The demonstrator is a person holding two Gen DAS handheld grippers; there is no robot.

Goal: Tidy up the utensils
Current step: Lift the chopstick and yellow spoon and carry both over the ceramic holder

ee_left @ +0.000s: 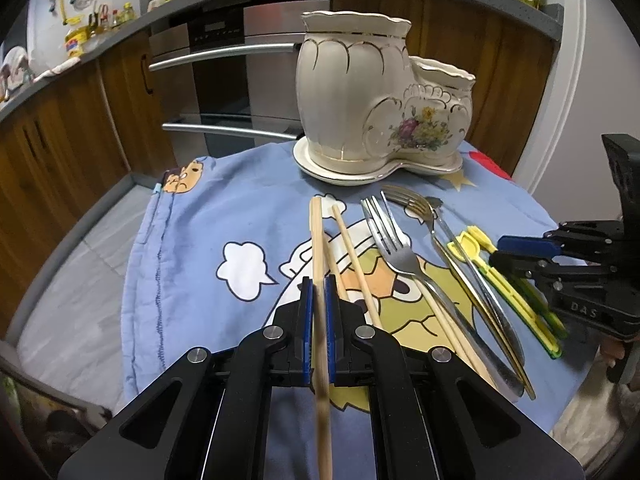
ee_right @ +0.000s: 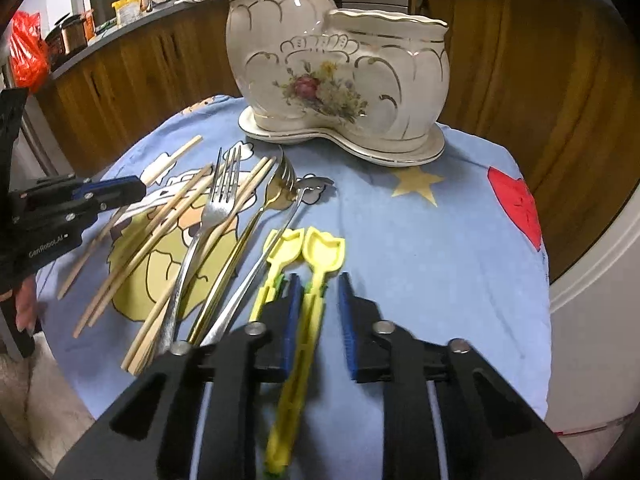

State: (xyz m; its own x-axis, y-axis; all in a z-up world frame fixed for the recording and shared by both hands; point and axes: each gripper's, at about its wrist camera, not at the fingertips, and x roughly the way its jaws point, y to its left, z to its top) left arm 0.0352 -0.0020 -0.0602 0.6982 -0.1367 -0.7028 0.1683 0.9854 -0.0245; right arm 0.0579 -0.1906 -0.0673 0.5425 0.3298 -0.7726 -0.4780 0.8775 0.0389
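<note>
**Chopstick clamped in my left gripper**

My left gripper (ee_left: pixel 319 292) pinches one wooden chopstick (ee_left: pixel 318 240). Right of it lie a silver fork (ee_left: pixel 394 248) and yellow scoops (ee_left: pixel 476 240). The ceramic holder (ee_left: pixel 360 96) stands far, on the blue cloth (ee_left: pixel 200 240).

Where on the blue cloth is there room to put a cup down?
The widest bare patch of cloth lies right of the yellow shovel utensils, between the ceramic holder and the red heart. Another bare patch lies left of the chopsticks. The middle is crowded with chopsticks, forks and a spoon.
</note>
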